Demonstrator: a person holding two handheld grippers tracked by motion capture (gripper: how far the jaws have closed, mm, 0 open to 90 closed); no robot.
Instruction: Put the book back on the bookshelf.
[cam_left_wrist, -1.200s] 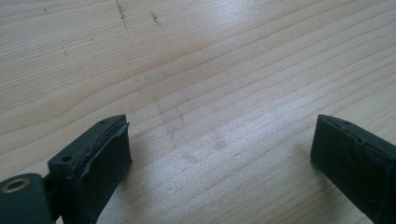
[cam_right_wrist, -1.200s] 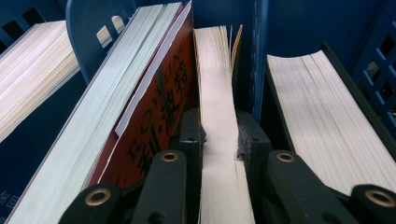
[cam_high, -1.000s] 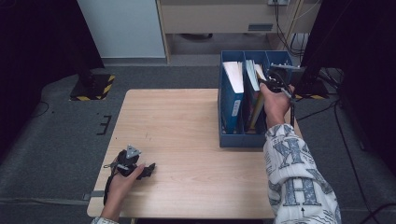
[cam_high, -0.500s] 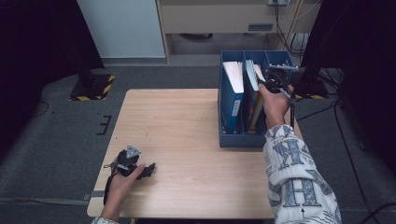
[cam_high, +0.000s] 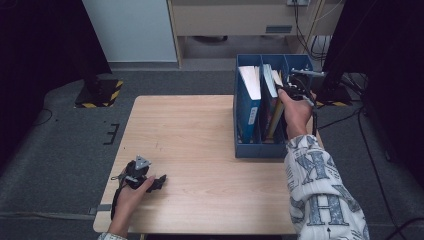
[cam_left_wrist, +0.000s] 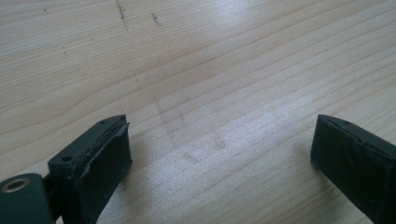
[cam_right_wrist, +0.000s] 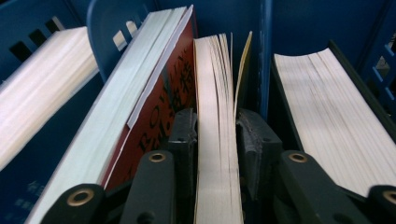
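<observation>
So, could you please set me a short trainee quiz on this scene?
1. True or false: the left claw holds a book.
2. Which compartment of the blue rack holds the thin book between the right claw's jaws? A left, B middle, C right.
3. What stands beside it there?
Key: 1 false, it is open over the table. 2 B; those jaws have just been opening, pads on the book. 3 A red book.
</observation>
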